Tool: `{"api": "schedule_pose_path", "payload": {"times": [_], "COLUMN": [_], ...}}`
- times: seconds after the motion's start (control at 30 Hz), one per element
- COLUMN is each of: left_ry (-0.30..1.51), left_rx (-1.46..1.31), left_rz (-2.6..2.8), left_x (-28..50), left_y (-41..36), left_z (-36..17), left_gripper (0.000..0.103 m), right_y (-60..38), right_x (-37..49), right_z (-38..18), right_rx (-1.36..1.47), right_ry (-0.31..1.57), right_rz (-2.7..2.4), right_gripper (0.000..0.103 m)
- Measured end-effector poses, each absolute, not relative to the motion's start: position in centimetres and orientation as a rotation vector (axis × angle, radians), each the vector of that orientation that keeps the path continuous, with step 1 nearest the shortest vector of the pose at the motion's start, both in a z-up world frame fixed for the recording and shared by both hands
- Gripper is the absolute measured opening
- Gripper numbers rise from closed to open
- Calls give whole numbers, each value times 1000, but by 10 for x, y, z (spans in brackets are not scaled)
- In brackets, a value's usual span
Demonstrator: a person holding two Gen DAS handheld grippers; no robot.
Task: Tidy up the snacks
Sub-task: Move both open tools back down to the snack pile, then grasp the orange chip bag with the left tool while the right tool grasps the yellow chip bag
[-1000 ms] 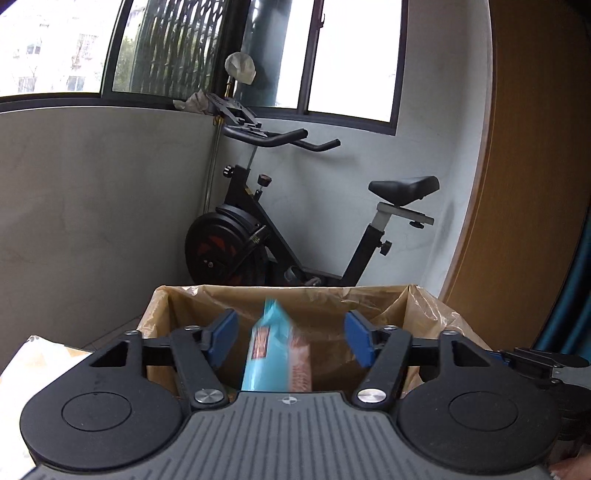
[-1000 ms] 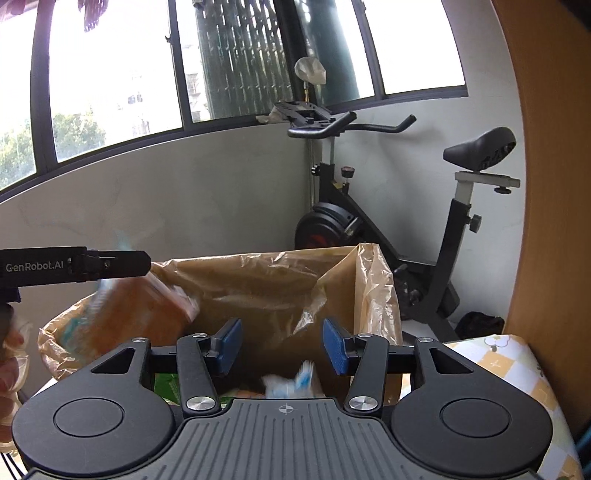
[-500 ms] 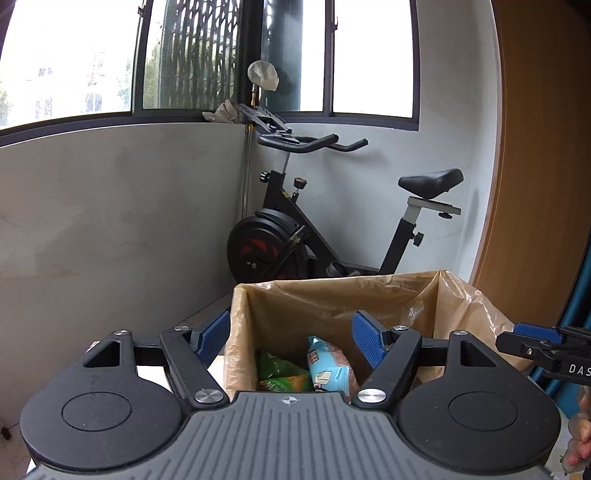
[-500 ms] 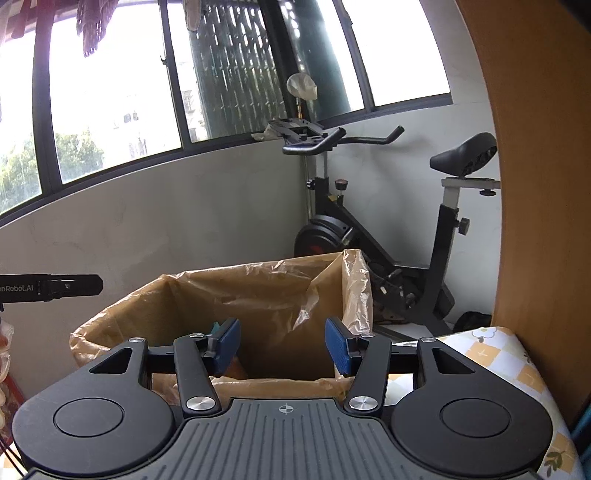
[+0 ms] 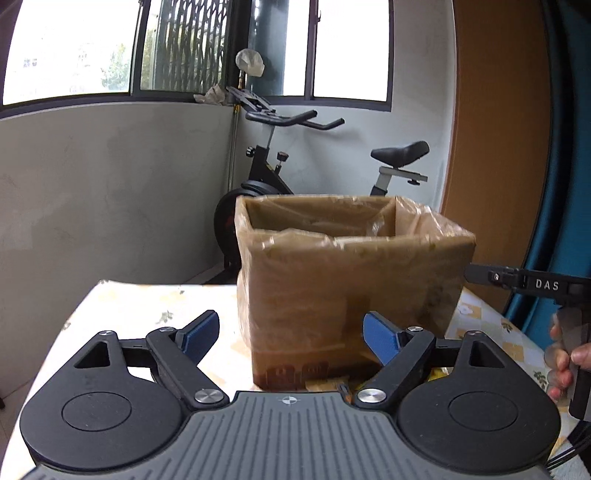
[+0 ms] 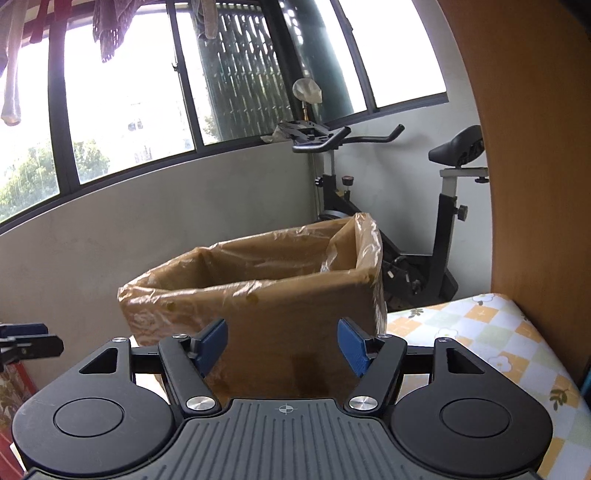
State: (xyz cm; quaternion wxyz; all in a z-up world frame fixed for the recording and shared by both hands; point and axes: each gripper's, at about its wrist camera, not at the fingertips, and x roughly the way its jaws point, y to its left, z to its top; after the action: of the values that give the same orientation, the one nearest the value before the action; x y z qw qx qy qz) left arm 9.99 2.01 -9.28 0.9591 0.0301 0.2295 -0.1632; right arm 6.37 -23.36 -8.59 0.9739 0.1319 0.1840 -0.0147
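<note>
A cardboard box (image 5: 354,291) lined with a thin brown plastic bag stands on a table (image 5: 147,306) covered by a cloth printed with small flowers and pale yellow checks. The bag's edge is folded over the box's rim all round. From these low angles nothing inside the box can be seen, so no snack is in view.

The left gripper (image 5: 291,334) points at the box's near wall, its blue pads apart and its jaws opening; nothing is held between them. The right gripper (image 6: 282,345) faces another wall of the same box (image 6: 280,317), its jaws also opening and bare. In the left view the right gripper's black body shows at the right edge, with a hand (image 5: 567,365) around its handle.

Behind the table stands a black exercise bike (image 5: 273,173), close to a grey plastered wall (image 5: 110,192). Above the wall runs a band of dark-framed windows (image 6: 129,96), bright with daylight; clothes (image 6: 107,26) hang outside at the top. A curved wooden panel (image 6: 535,147) rises at the right, and a blue surface (image 5: 569,184) lies beyond it.
</note>
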Motion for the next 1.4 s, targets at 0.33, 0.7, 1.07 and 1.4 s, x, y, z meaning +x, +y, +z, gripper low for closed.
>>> {"api": "schedule_pose_path", "payload": {"times": [0.33, 0.7, 1.07, 1.4], "left_ry": [604, 655, 667, 592], "left_rx": [-3, 97, 79, -19], "left_rz": [-428, -463, -422, -422], "left_x": [84, 82, 91, 79], "left_y": [19, -1, -2, 11], "left_z": [-172, -226, -241, -229], "left_gripper": [89, 91, 96, 55], "right_y": [-193, -193, -192, -194], "right_x": [40, 59, 97, 89], "right_z": [-144, -185, -197, -205], "right_rx": [259, 270, 285, 359], "right_ry": [475, 617, 639, 612], "right_rz": [-47, -47, -23, 22], "right_gripper": [63, 63, 84, 58]}}
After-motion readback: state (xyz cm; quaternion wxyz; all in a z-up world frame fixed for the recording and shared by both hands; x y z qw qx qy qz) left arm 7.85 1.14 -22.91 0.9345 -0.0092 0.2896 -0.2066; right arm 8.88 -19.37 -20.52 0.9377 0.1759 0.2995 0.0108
